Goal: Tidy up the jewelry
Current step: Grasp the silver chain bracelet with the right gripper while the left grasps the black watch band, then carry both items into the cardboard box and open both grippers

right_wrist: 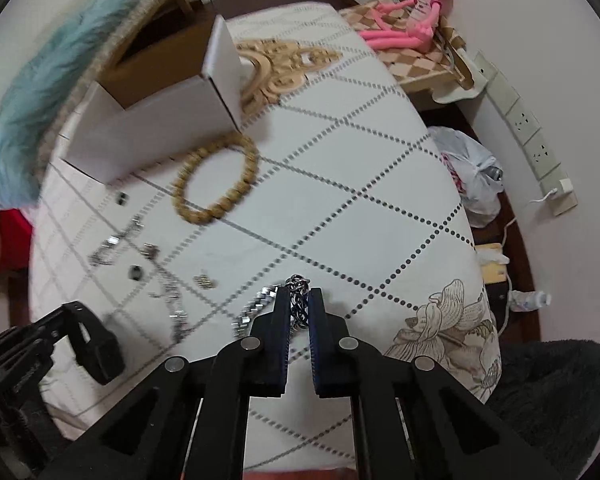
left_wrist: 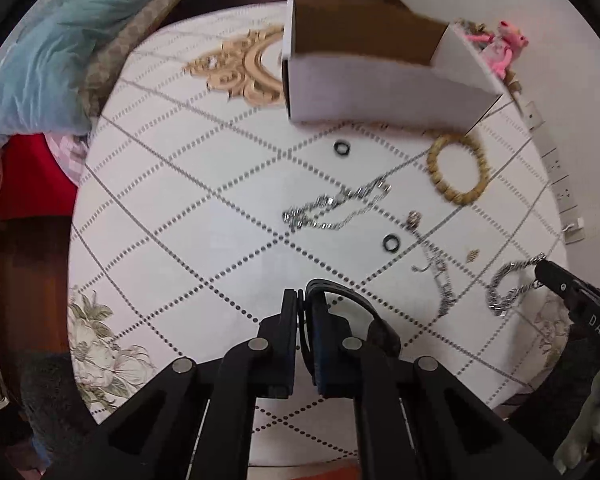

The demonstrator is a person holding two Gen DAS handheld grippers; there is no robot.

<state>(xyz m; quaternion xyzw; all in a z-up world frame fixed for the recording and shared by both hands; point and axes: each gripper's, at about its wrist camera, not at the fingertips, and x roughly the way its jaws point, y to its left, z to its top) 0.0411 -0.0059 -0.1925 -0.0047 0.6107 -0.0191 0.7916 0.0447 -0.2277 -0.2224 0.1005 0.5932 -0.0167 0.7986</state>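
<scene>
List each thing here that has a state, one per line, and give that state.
Box: open, on the table.
Bead bracelet: flat, beside the box.
Silver chain: gripped at one end.
Right gripper: shut on the chain.
Left gripper: shut, empty.

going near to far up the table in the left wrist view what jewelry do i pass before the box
left gripper → nearer black ring → silver chain → wooden bead bracelet → farther black ring → white cardboard box
</scene>
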